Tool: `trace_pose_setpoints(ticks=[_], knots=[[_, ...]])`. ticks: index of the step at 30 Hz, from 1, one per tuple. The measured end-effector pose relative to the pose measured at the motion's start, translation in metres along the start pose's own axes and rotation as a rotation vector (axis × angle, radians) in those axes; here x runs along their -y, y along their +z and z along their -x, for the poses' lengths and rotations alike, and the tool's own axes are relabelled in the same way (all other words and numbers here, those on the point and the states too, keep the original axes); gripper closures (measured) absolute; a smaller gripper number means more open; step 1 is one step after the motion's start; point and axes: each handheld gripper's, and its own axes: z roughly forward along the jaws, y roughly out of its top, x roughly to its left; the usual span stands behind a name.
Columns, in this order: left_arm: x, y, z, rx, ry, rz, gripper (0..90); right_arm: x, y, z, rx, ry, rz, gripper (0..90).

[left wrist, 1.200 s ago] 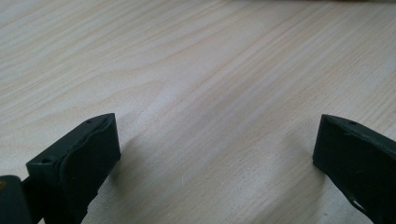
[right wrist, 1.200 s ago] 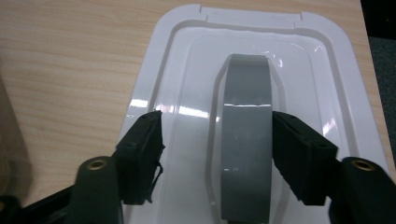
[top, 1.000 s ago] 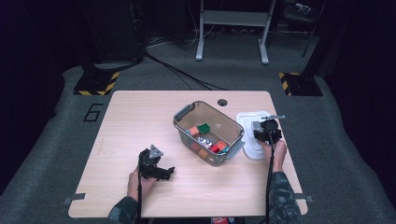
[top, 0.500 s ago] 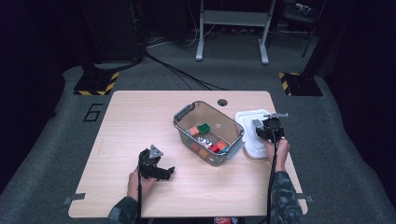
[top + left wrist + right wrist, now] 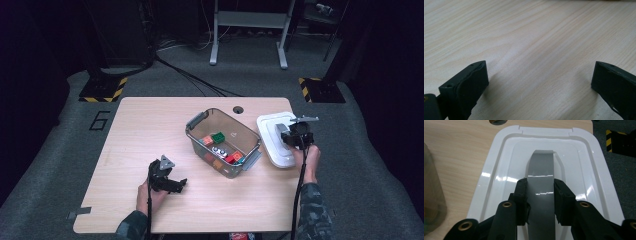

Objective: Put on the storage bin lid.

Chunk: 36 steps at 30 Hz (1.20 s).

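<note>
Your right gripper (image 5: 539, 200) pinches grey handle (image 5: 541, 192) of white lid (image 5: 499, 182); handle's near end hidden behind jaws. Lid sits at table's (image 5: 150, 125) right edge, just beside clear bin (image 5: 200, 122). Bin's contents hard to make out. Your left gripper (image 5: 539, 82) spread wide, holding nothing, over bare wood.

- Your table (image 5: 150, 130) is pale wood with a round hole (image 5: 238, 109) near its far edge.
- A clear bin (image 5: 223, 142) of small blocks sits mid-table, just left of your right claw (image 5: 539, 195).
- A white lid (image 5: 499, 170) with a grey handle (image 5: 541, 175) lies flat at the right edge, directly under that claw.
- Bare wood lies under your left claw (image 5: 539, 82).
</note>
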Motion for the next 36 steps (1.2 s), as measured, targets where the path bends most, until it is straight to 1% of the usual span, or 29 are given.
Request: trace_pose_setpoints(ticks=[1, 2, 3, 9, 12, 13, 16, 18, 20, 22, 24, 25, 26, 32, 33, 34, 36], knots=[[0.000, 0.000, 0.000, 0.000, 0.000, 0.000, 0.8, -0.003, -0.005, 0.002, -0.002, -0.013, 0.006, 67.5], [0.000, 0.000, 0.000, 0.000, 0.000, 0.000, 0.8, -0.003, -0.005, 0.002, -0.002, -0.013, 0.006, 67.5], [0.000, 0.000, 0.000, 0.000, 0.000, 0.000, 0.8, -0.005, -0.009, 0.002, 0.001, -0.021, 0.013, 67.5], [0.000, 0.000, 0.000, 0.001, 0.000, -0.001, 0.8, -0.009, -0.018, 0.005, -0.005, -0.030, 0.008, 67.5], [0.000, 0.000, 0.000, 0.000, 0.001, -0.001, 0.8, -0.013, -0.023, 0.006, 0.006, -0.043, 0.011, 67.5], [0.000, 0.000, 0.000, 0.001, 0.001, -0.001, 0.8, -0.015, -0.027, 0.005, 0.013, -0.051, 0.012, 67.5], [0.000, 0.000, 0.000, 0.001, 0.000, 0.000, 0.8, -0.018, -0.031, 0.005, 0.013, -0.061, 0.011, 67.5], [0.000, 0.000, -0.001, 0.001, 0.008, -0.006, 0.8, -0.019, -0.032, 0.005, 0.017, -0.063, 0.013, 67.5], [0.000, 0.000, 0.000, 0.002, 0.008, -0.006, 0.8, -0.021, -0.034, 0.005, 0.015, -0.064, 0.021, 67.5], [0.000, 0.000, 0.000, 0.001, 0.008, -0.006, 0.8, -0.024, -0.038, 0.004, 0.025, -0.073, 0.020, 67.5], [0.000, 0.000, 0.000, 0.002, 0.007, -0.006, 0.8, -0.026, -0.040, 0.004, 0.024, -0.075, 0.022, 67.5], [0.000, 0.000, 0.000, 0.002, 0.008, -0.006, 0.8, -0.027, -0.041, 0.003, 0.030, -0.066, 0.032, 67.5], [0.000, 0.000, 0.000, 0.002, 0.008, -0.006, 0.8, -0.028, -0.043, 0.004, 0.027, -0.081, 0.028, 67.5], [0.000, 0.000, 0.000, 0.002, 0.008, -0.006, 0.8, -0.032, -0.048, 0.004, 0.028, -0.079, 0.034, 67.5], [0.000, 0.000, 0.000, 0.002, 0.007, -0.006, 0.8, -0.035, -0.051, 0.004, 0.031, -0.093, 0.039, 67.5], [0.000, 0.000, 0.000, 0.002, 0.008, -0.006, 0.8, -0.036, -0.052, 0.003, 0.036, -0.090, 0.037, 67.5], [0.000, 0.000, 0.000, 0.002, 0.007, -0.006, 0.8, -0.039, -0.056, 0.002, 0.037, -0.105, 0.044, 67.5]])
